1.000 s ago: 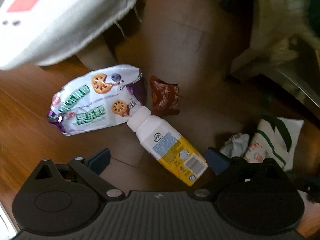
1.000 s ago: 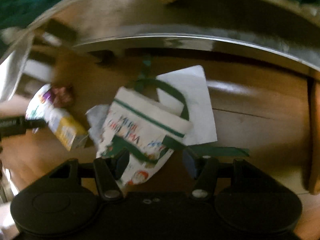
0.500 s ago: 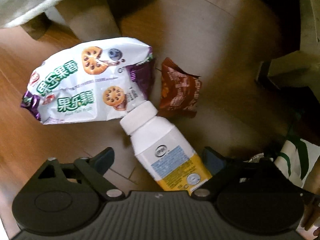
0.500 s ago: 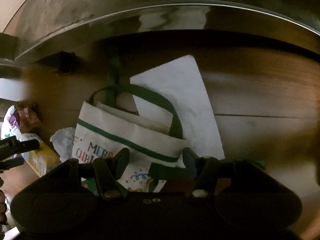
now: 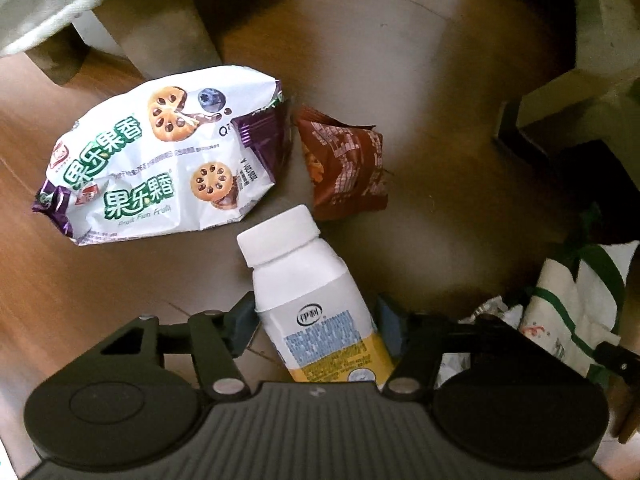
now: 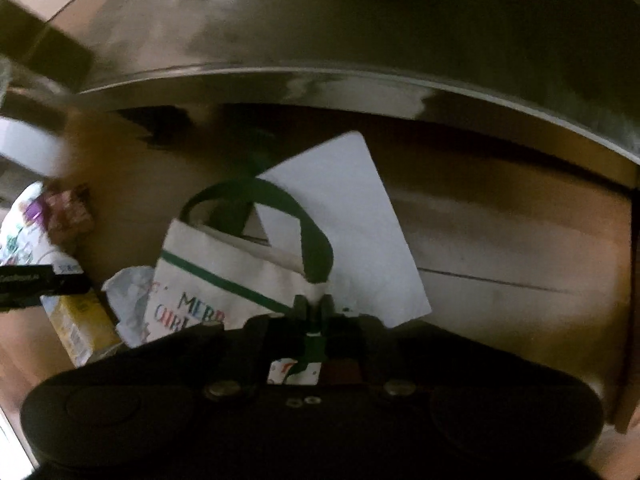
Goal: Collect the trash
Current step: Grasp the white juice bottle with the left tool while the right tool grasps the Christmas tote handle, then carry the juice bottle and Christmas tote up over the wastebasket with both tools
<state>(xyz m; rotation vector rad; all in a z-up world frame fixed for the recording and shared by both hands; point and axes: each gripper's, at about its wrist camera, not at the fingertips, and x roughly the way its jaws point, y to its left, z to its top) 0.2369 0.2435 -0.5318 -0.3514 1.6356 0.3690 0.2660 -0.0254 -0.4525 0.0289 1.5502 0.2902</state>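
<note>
tote bag [image 6: 224,280]: just ahead of right gripper [image 6: 314,312]; jaws closing, clamped on green handle
snack bag [image 5: 160,156]: beyond left gripper [image 5: 314,322], ahead-left
bottle [image 5: 308,292]: between left jaws, closing; pads at its sides
brown wrapper [image 5: 344,164]: ahead, past bottle cap

left black two-finger gripper [image 5: 316,326] points straight down, jaws closing around something, while the right black two-finger gripper [image 6: 315,307] is pinched tight on fabric
</note>
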